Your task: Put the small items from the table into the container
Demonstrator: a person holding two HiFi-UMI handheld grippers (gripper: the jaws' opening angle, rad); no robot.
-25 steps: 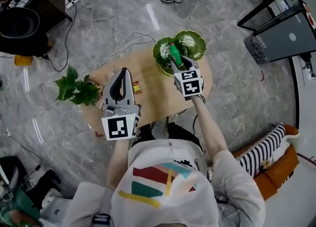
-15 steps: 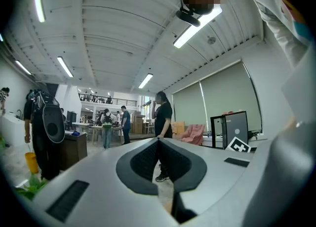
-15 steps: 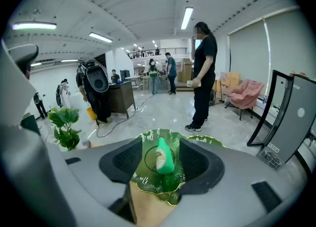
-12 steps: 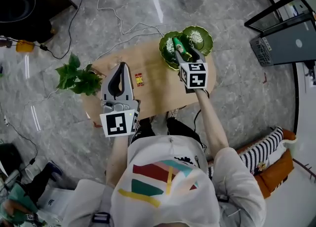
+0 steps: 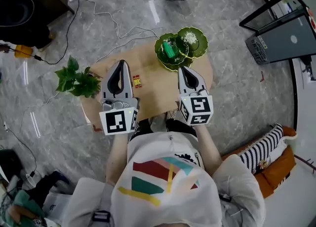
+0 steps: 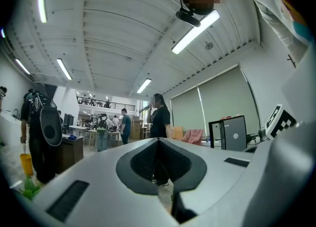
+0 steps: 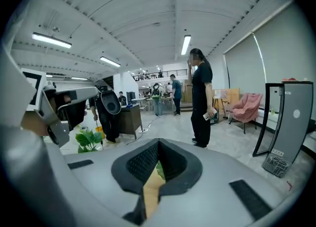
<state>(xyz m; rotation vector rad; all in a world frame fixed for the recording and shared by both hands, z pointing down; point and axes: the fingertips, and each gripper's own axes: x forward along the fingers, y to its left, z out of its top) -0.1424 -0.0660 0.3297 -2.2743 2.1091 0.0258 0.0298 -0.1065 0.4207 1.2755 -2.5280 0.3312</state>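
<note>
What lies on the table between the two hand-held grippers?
Head view: a small red-and-yellow item, close beside the left hand-held gripper; otherwise bare wooden tabletop up to the right hand-held gripper.

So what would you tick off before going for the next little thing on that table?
1. Green item lies inside the green dish: ok.
2. Right gripper empty and clear of the dish: ok.
3. Red-and-yellow item lies uncovered on the table: ok.
4. Left gripper empty: ok.
5. Jaws open for a grab: not ok, both grippers are shut.
6. Which way that item is best gripped: cannot tell, too small.
</note>
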